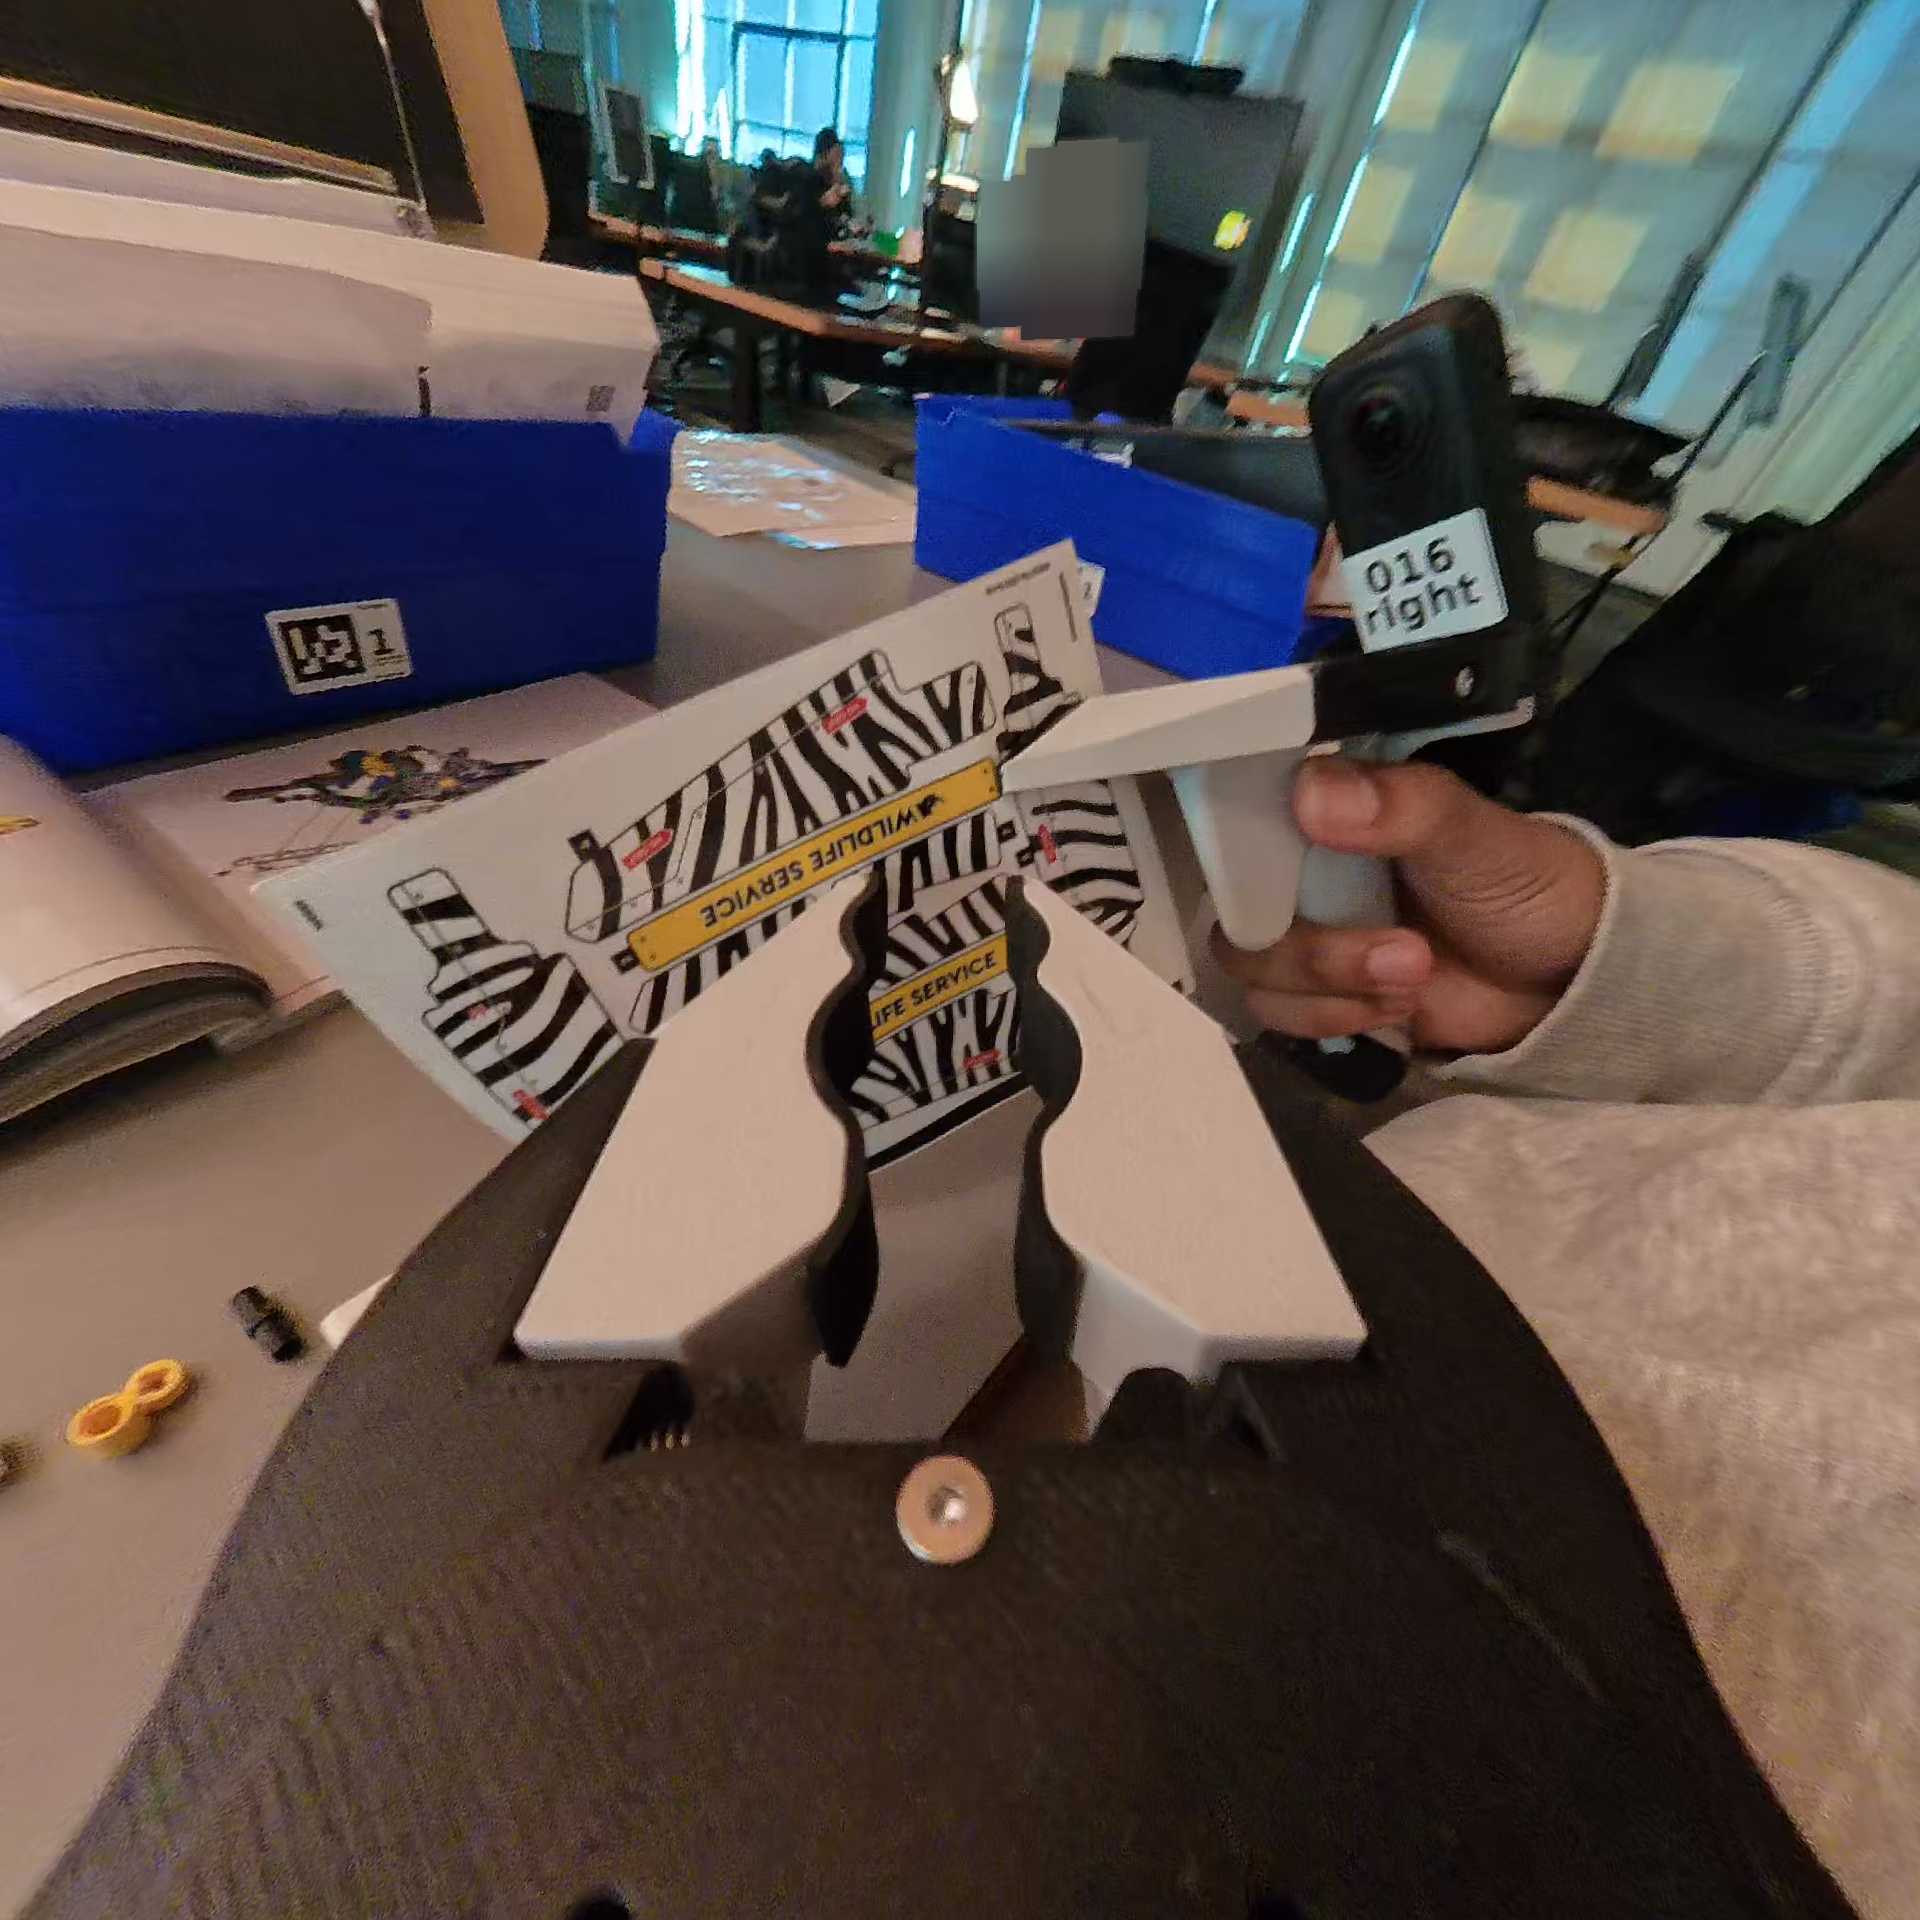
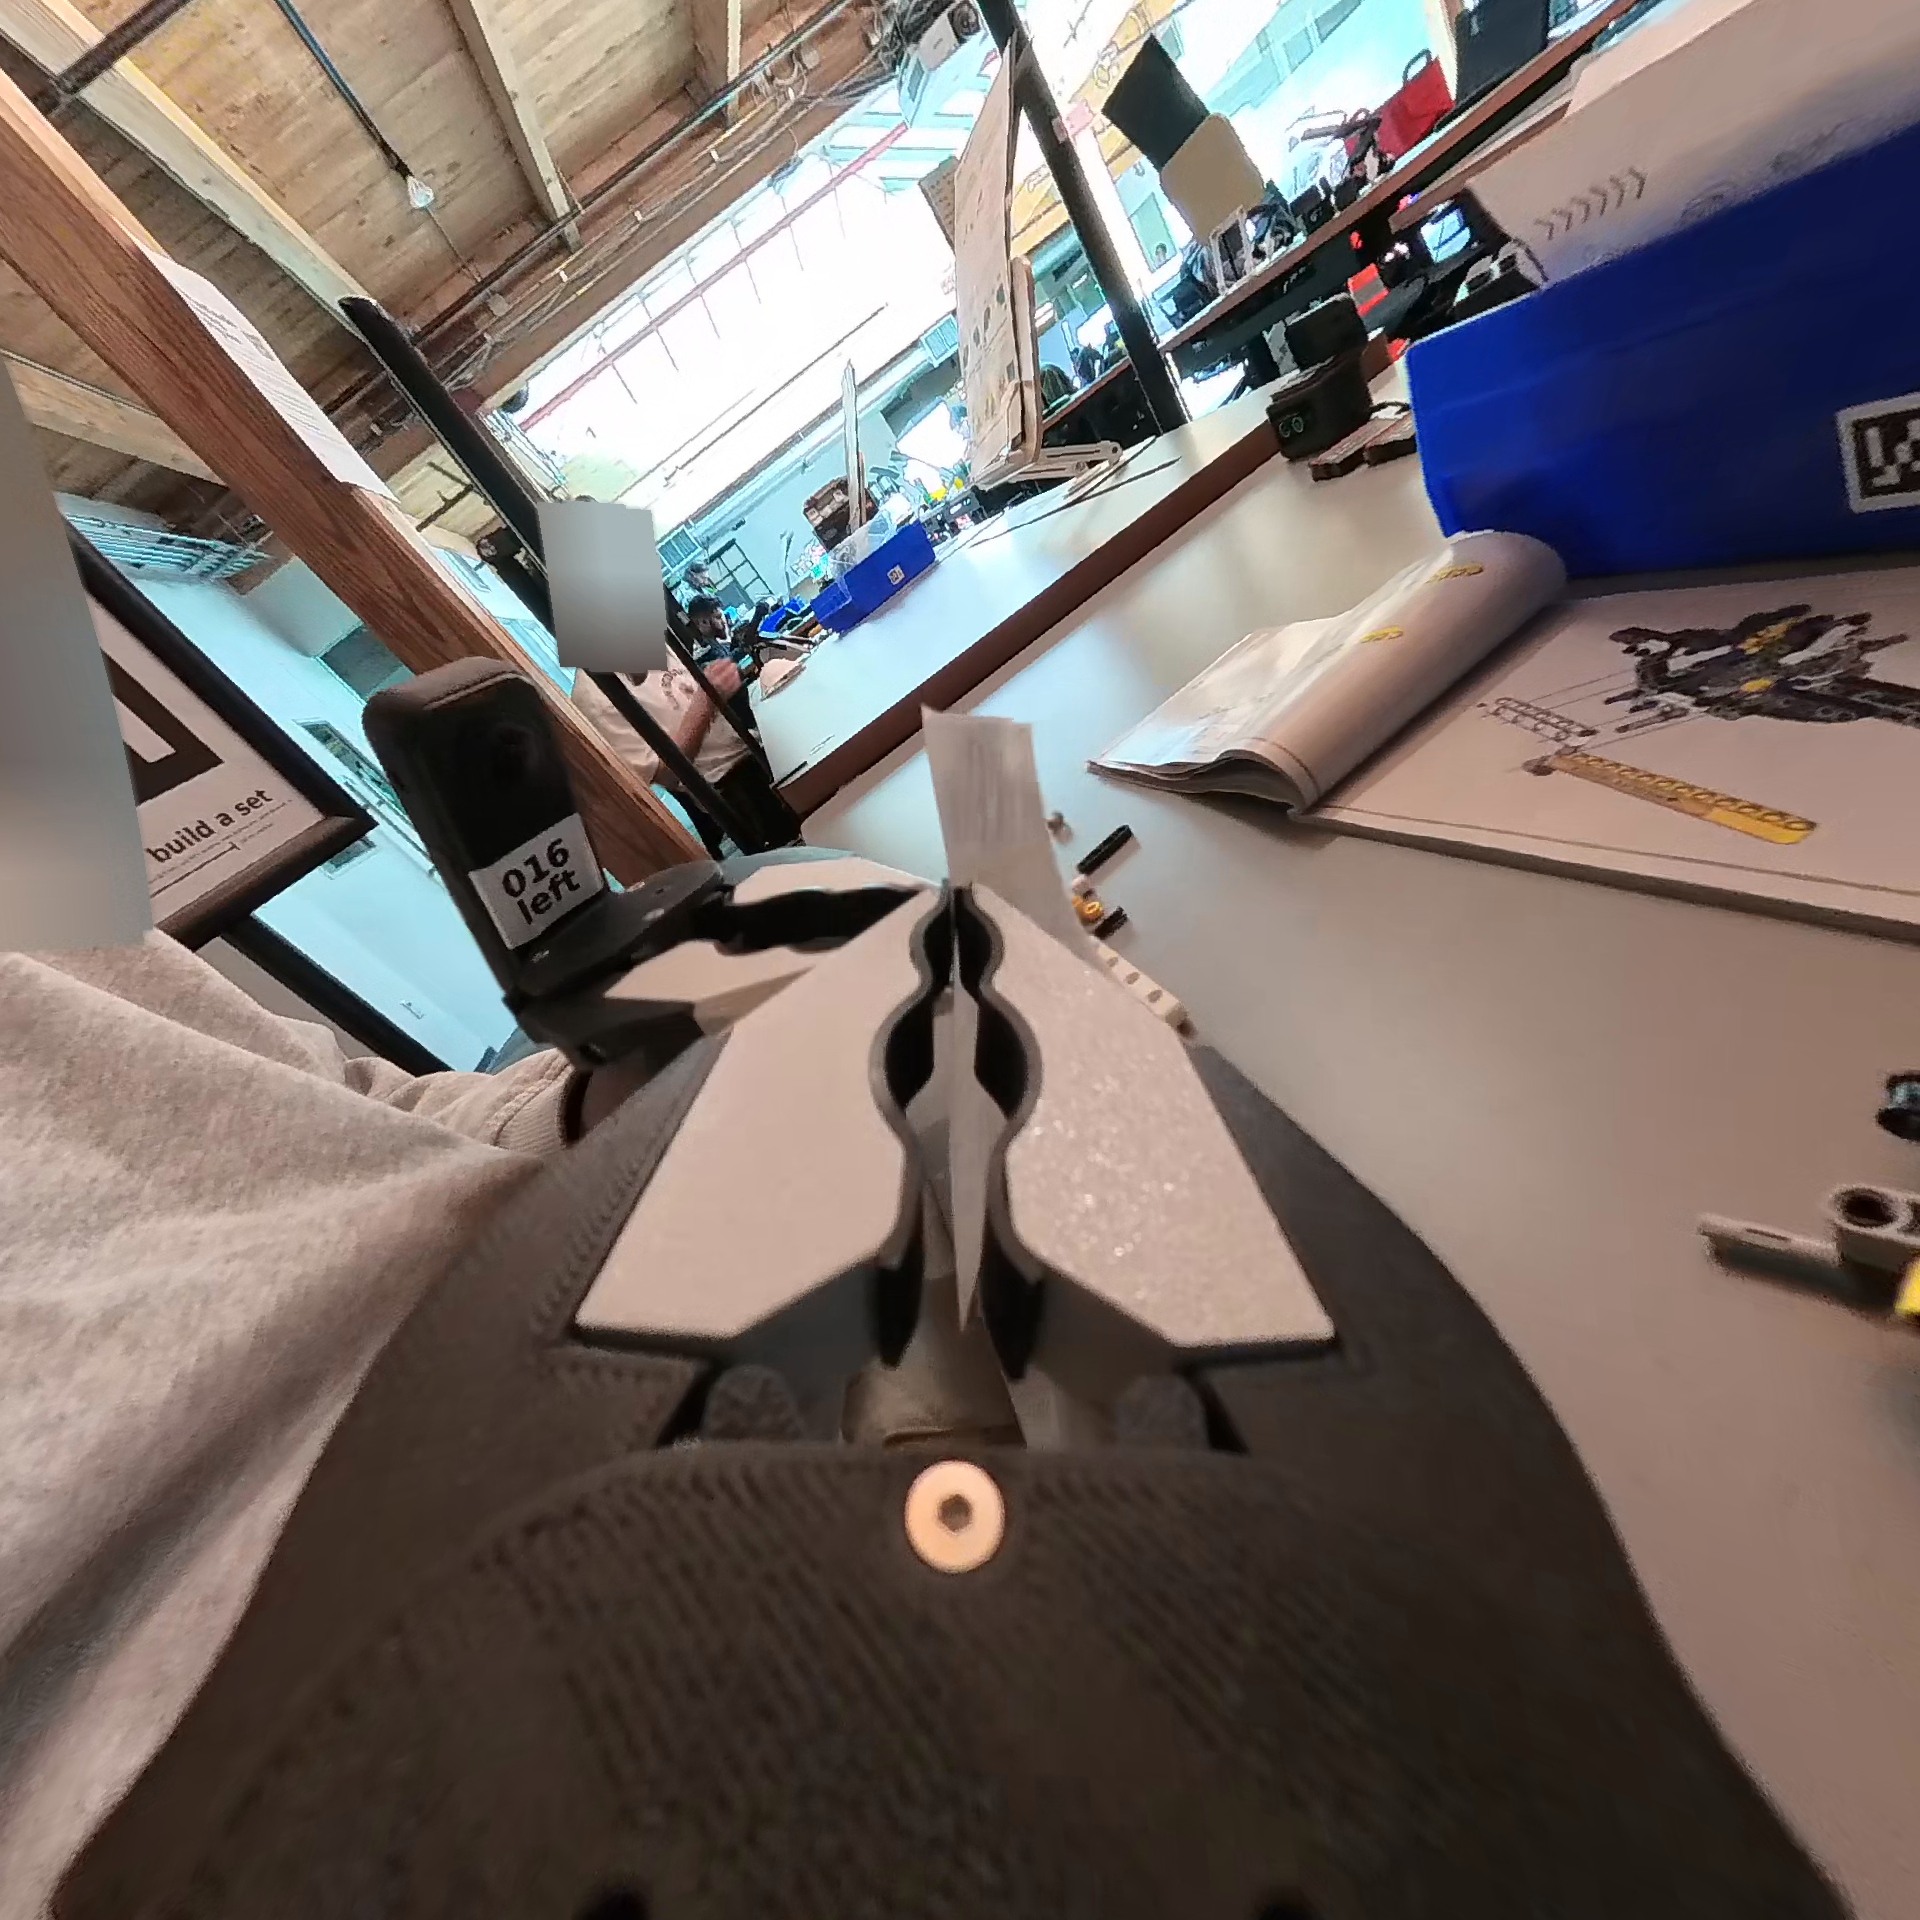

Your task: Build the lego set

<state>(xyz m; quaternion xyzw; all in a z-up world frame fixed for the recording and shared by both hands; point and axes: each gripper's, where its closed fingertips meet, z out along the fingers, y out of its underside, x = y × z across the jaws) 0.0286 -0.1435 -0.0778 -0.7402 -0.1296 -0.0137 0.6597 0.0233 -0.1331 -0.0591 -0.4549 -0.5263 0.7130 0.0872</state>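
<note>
A sticker sheet [image 1: 790,831] with zebra stripes and yellow bars is held up tilted above the table. My right gripper [image 1: 1013,774] is shut on its right edge. In the right wrist view the sheet [image 2: 982,800] stands edge-on, pinched between the tips of the right gripper [image 2: 951,899]. My left gripper [image 1: 943,894] is open, its fingers apart, and the sheet's lower part shows through the gap. I cannot tell if it touches the sheet. The left gripper also shows at the left of the right wrist view [image 2: 821,920].
An open instruction booklet [image 1: 114,935] [image 2: 1330,696] lies on the grey table beside a printed sheet with a model picture [image 2: 1714,748]. Two blue bins [image 1: 312,561] [image 1: 1112,530] stand behind. A yellow piece [image 1: 127,1405], a black pin [image 1: 268,1322] and a grey piece [image 2: 1860,1236] lie loose. Less than 4 cm separates the two grippers' tips. It is some 12 centimetres from my right tips to the grey piece [image 2: 1860,1236].
</note>
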